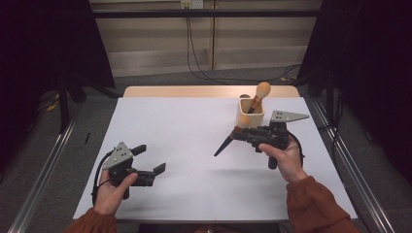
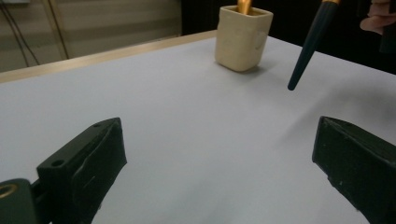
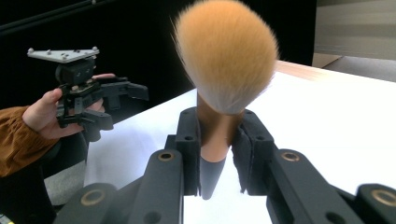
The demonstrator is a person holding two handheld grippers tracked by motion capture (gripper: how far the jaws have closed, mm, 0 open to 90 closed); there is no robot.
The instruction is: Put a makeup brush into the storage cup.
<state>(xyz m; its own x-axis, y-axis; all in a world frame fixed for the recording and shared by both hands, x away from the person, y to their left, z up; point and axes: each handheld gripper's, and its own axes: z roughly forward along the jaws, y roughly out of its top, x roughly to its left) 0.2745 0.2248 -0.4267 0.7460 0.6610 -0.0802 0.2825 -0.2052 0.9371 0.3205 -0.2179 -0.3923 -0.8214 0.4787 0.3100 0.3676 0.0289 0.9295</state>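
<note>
My right gripper (image 1: 242,133) is shut on a makeup brush (image 1: 224,145), held in the air in front of a cream cup (image 1: 250,114). The brush's dark pointed handle slants down-left. In the right gripper view, its copper ferrule (image 3: 216,138) is clamped between the jaws and the fluffy orange head (image 3: 227,53) rises above them. A second brush (image 1: 260,93) with an orange head stands in the cup. My left gripper (image 1: 151,158) hovers open over the table's near left with nothing in it. In the left gripper view, the cup (image 2: 243,38) and the hanging handle (image 2: 310,45) lie ahead.
The white table top (image 1: 194,131) has a wooden strip along its far edge. Cables run over the floor beyond it, and metal rails flank both sides. In the right gripper view the left gripper (image 3: 116,100) and a hand in an orange sleeve sit at the left.
</note>
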